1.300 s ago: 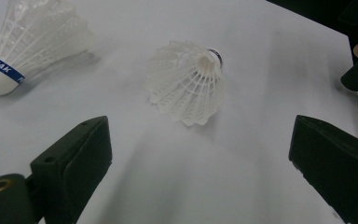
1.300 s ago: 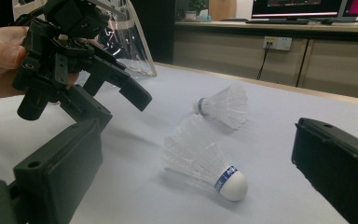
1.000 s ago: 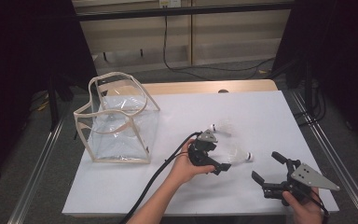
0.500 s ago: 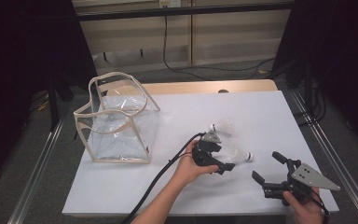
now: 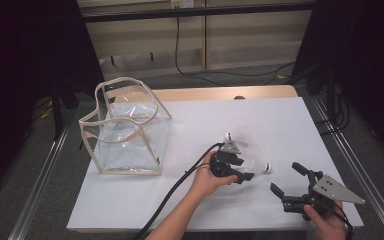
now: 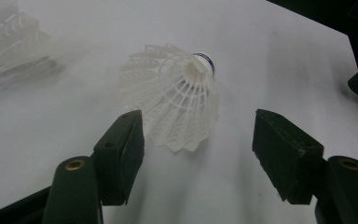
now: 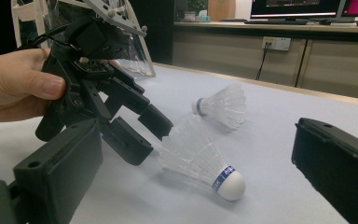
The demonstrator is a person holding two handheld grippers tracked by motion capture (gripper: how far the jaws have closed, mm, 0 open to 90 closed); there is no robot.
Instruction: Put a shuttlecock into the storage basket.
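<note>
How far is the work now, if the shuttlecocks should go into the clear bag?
Nothing looks done: both shuttlecocks lie on the table. In hand: the left gripper, open, is around the near shuttlecock's skirt. Left: grasping it, the far shuttlecock, and the clear bag. The right gripper is open.

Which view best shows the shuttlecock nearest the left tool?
The left gripper view: the shuttlecock lies large between the open jaws, its feather skirt toward them. The right gripper view shows it side-on with its white cork; the high view shows it tiny.
</note>
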